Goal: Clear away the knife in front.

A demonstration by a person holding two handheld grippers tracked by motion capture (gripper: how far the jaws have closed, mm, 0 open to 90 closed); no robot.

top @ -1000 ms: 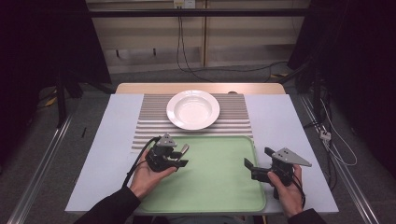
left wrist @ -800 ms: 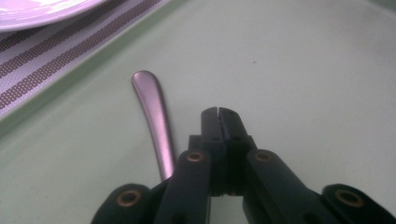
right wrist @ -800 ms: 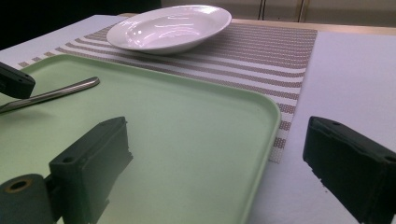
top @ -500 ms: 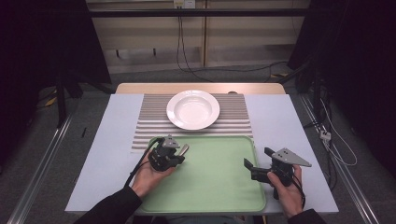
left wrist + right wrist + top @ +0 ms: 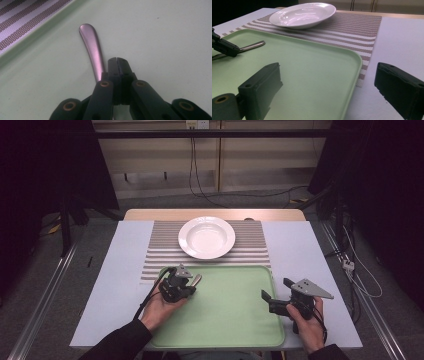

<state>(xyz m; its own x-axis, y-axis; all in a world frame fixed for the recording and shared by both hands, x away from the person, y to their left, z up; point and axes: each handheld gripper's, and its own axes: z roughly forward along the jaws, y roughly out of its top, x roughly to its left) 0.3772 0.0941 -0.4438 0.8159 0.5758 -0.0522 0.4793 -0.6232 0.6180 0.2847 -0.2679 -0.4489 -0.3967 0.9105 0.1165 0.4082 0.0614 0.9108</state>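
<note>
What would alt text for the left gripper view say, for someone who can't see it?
A black gripper with its jaws closed together points across a pale green tray. A metal utensil handle lies on the tray just left of the jaws, beside them rather than between them. A striped placemat shows past the tray's rim at the upper left.

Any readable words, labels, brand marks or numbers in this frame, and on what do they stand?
None can be read. The white plate, green tray, striped mat, metal utensil handle and both grippers, left gripper and right gripper, carry no visible lettering.
</note>
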